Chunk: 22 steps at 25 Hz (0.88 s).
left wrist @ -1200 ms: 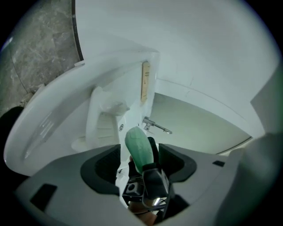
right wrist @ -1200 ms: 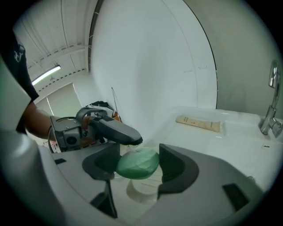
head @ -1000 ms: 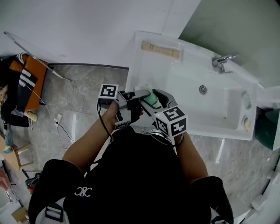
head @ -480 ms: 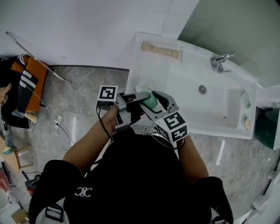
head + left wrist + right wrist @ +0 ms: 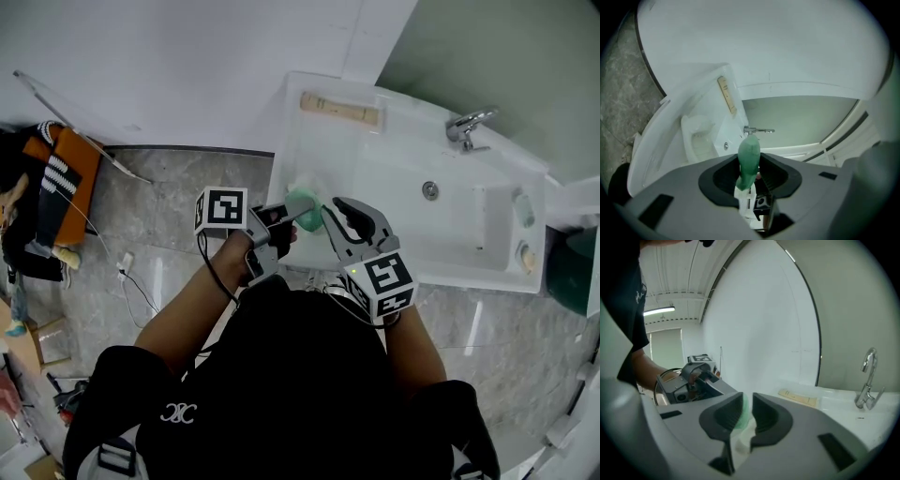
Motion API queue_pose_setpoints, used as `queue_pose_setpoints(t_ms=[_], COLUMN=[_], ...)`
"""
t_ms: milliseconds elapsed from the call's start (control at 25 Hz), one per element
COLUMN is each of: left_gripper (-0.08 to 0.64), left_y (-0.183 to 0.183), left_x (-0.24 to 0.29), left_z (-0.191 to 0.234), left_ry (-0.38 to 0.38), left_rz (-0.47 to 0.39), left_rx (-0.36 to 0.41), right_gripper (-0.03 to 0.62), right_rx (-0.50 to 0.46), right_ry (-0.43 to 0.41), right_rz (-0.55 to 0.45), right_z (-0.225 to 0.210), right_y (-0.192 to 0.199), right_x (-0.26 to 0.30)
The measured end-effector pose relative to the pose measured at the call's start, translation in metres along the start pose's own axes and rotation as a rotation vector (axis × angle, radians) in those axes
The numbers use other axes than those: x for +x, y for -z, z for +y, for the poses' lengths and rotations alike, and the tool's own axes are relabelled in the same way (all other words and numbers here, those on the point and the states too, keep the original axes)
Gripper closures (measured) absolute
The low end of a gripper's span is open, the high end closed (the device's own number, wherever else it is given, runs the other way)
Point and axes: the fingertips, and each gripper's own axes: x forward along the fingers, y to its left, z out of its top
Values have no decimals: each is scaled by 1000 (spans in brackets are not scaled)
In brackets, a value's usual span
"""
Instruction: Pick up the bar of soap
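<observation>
The green bar of soap (image 5: 306,210) hangs on edge above the near rim of the white sink (image 5: 309,150). My left gripper (image 5: 286,217) is shut on it; its jaws have just been closing, and in the left gripper view the soap (image 5: 749,157) stands upright between the pads. My right gripper (image 5: 339,208) sits just right of the soap. Its jaws have just been closing and now leave a narrow gap. In the right gripper view the soap (image 5: 742,414) shows through that gap, beyond the tips of the right gripper (image 5: 747,401), and the pads do not press on it.
A chrome tap (image 5: 466,125) stands at the sink's far right, and a wooden bar (image 5: 340,109) lies on the back ledge. Small items (image 5: 523,212) sit along the sink's right rim. Clothing (image 5: 52,187) and a cable (image 5: 131,267) lie on the tiled floor to the left.
Both grippers have risen from the sink rim. The left one has rolled and carries the soap up and left. The right gripper's jaws have narrowed beside the soap.
</observation>
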Motion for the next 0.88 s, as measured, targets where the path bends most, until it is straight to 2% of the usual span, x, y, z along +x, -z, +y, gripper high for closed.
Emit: queue_pose_setpoints(t_ms=[40, 80, 320, 560, 880], left_gripper=[417, 419, 419, 419, 419], left_y=[0, 0, 3, 13, 18], left_x=[-2, -4, -10, -17, -31], left_z=[-4, -7, -23, -23, -54], left_ry=[-5, -15, -93, -210, -206], left_rz=[-5, -10, -2, 16, -30], left_rx=[44, 93, 369, 636, 861], right_gripper=[560, 583, 584, 584, 584], right_rx=[15, 28, 39, 42, 26], right_ry=[26, 45, 145, 184, 198], right_rz=[-16, -29, -57, -55, -73], right_z=[-2, -4, -15, -14, -5], right_y=[-3, -6, -13, -16, -27], right_x=[-4, -7, -19, -28, -38])
